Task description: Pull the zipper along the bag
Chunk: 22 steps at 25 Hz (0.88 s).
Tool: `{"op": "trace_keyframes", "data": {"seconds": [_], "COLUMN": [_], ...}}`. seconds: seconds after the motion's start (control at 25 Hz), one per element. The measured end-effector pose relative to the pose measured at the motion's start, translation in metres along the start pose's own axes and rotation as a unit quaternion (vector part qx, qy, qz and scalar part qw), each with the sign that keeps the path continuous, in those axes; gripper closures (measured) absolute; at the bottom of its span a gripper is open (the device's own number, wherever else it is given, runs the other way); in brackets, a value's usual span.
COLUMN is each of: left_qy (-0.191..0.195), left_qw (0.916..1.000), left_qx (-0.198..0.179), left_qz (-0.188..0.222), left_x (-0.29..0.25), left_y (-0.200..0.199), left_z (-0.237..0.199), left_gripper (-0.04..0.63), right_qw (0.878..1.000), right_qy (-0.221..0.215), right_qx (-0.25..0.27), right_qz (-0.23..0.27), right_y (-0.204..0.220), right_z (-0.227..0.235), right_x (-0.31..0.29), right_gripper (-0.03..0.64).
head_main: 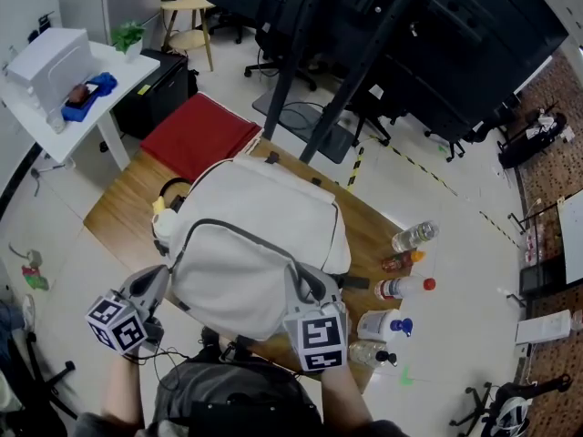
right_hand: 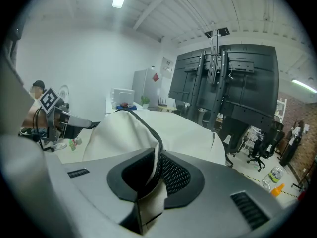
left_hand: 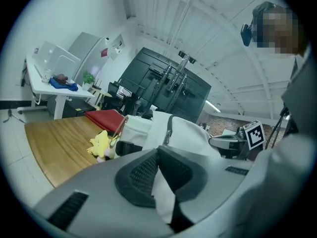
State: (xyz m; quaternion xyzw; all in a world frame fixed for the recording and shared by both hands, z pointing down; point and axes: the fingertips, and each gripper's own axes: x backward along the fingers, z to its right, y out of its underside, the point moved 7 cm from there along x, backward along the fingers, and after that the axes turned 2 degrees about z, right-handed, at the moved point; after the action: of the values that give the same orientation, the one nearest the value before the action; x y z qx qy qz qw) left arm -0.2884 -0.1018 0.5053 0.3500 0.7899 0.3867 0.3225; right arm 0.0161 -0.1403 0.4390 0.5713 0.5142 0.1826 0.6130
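Pinching white fabric at the near-left corner of the bag (head_main: 255, 244), the left tool (head_main: 164, 280) is holding fully closed. The right tool (head_main: 305, 285) is clamping the near-right seam, with the zipper (right_hand: 147, 127) running straight out from between its pads. The bag is lying flat on the tabletop (head_main: 123, 212), long axis pointing away from both tools.

Plump cream bag (head_main: 264, 203) with dark arched zipper (head_main: 232, 229), atop wooden table (head_main: 118, 209).
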Motion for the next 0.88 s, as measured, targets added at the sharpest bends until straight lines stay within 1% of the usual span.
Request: {"op": "trace_keyframes", "data": {"seconds": [0.08, 0.28, 0.52, 0.64, 0.76, 0.8, 0.84, 0.88], "left_qy": [-0.001, -0.011, -0.006, -0.02, -0.03, -0.03, -0.029, -0.028], "left_qw": [1.0, 0.9997, 0.9997, 0.999, 0.9977, 0.9973, 0.9969, 0.9964], "left_qx": [0.002, -0.022, -0.023, -0.039, -0.059, -0.065, -0.069, -0.073], "left_qz": [0.004, 0.002, 0.003, 0.005, -0.008, -0.017, -0.026, -0.033], "left_x": [0.001, 0.003, 0.004, 0.002, -0.002, -0.004, -0.007, -0.008], "left_y": [0.002, -0.004, -0.004, -0.004, 0.0, 0.003, 0.005, 0.007], "left_z": [0.002, 0.004, 0.013, 0.017, 0.018, 0.017, 0.018, 0.019], "left_gripper": [0.563, 0.563, 0.561, 0.559, 0.549, 0.507, 0.437, 0.395], "right_qw": [1.0, 1.0, 1.0, 1.0, 0.999, 0.999, 0.999, 0.999], "right_qy": [0.0, 0.001, 0.008, 0.007, 0.01, 0.011, 0.011, 0.01], "right_qx": [0.001, 0.001, 0.019, 0.022, 0.026, 0.025, 0.024, 0.023], "right_qz": [0.0, 0.003, 0.017, 0.015, 0.019, 0.021, 0.022, 0.022], "right_y": [0.0, -0.001, 0.001, 0.001, 0.002, 0.002, 0.001, 0.001], "right_z": [0.0, -0.002, -0.005, -0.005, -0.006, -0.006, -0.006, -0.006], "right_x": [0.001, 0.001, 0.005, 0.005, 0.007, 0.007, 0.007, 0.008], "right_gripper": [0.557, 0.557, 0.557, 0.555, 0.548, 0.543, 0.54, 0.534]}}
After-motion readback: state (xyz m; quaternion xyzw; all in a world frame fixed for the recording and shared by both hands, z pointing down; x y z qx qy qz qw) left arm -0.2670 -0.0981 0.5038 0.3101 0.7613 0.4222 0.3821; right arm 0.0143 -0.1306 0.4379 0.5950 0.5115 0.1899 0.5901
